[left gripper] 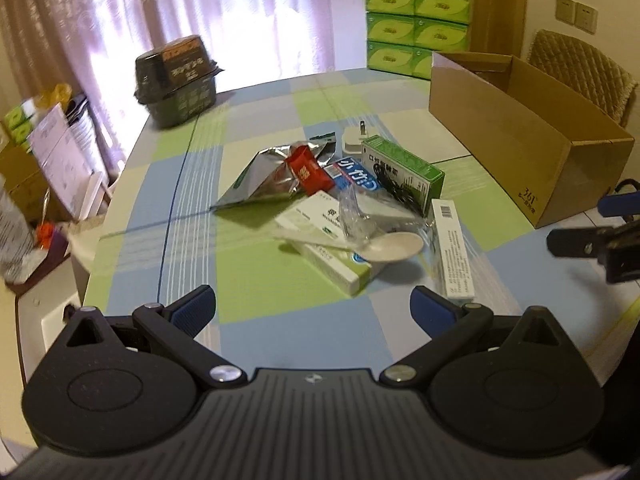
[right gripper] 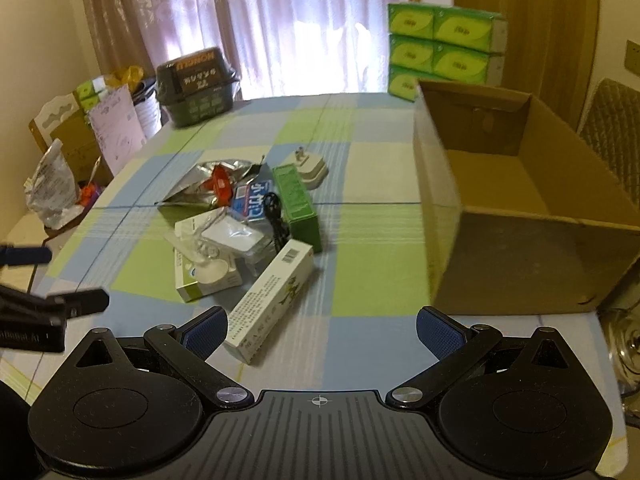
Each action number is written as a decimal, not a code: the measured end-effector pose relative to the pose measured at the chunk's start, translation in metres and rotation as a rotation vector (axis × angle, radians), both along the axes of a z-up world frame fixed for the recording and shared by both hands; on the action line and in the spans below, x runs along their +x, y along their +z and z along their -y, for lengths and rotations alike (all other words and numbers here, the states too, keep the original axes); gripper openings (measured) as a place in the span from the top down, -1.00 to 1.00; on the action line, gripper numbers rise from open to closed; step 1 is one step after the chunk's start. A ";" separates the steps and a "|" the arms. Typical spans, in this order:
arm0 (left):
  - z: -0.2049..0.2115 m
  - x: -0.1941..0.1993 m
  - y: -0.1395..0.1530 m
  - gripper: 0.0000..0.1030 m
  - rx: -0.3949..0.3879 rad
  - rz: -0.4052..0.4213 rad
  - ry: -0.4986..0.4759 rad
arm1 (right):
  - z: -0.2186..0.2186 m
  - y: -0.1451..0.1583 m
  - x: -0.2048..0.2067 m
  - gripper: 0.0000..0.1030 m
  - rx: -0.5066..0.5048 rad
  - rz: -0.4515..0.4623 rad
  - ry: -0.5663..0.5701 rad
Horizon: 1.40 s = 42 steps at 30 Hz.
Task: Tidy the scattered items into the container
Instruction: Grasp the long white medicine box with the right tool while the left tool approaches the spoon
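Observation:
A pile of small items lies mid-table on the checked cloth (left gripper: pixel 256 128): a silver foil bag (left gripper: pixel 268 178), a red packet (left gripper: pixel 310 174), a green box (left gripper: pixel 408 162), a white plug adapter (left gripper: pixel 354 142), a black cable (left gripper: pixel 398 188), a white spoon (left gripper: pixel 386 246) and a long white box (left gripper: pixel 452 252). The open cardboard box (left gripper: pixel 520 128) stands right of the pile. My left gripper (left gripper: pixel 314 308) is open and holds nothing, just short of the pile. My right gripper (right gripper: pixel 322 328) is open too, with the long white box (right gripper: pixel 272 300) by its left finger. The cardboard box (right gripper: pixel 520 208) looks bare inside.
A dark lidded tub (left gripper: pixel 180 80) sits at the table's far left corner. Stacked green tissue packs (left gripper: pixel 416 20) stand behind the cardboard box, with a padded chair (left gripper: pixel 580 72) beyond it. A clear glass (right gripper: pixel 624 344) stands at the near right. Bags and cartons (right gripper: pixel 56 192) crowd the floor left of the table.

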<state>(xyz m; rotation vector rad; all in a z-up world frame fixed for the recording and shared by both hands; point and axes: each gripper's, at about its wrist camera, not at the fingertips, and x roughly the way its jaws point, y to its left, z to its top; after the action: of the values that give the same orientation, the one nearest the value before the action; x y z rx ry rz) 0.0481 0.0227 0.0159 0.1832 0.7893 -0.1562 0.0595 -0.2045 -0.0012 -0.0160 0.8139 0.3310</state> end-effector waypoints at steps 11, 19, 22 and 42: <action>-0.004 0.039 -0.034 -0.98 0.045 -0.063 -0.126 | -0.025 -0.033 0.023 -0.41 0.010 -0.046 0.038; -0.005 0.056 -0.054 -0.98 0.006 -0.099 -0.133 | -0.036 -0.050 0.034 -0.40 0.032 -0.085 0.061; -0.008 0.060 -0.058 -0.98 -0.015 -0.106 -0.129 | -0.039 -0.056 0.040 -0.40 0.033 -0.086 0.068; 0.010 0.071 -0.067 -0.98 -0.067 -0.069 -0.223 | -0.028 -0.068 0.060 0.45 -0.077 -0.081 0.072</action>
<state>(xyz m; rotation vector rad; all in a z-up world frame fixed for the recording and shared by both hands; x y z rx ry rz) 0.1190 0.0132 -0.0513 0.2027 0.8296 -0.4011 0.1198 -0.1762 -0.0692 -0.1044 0.9072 0.3704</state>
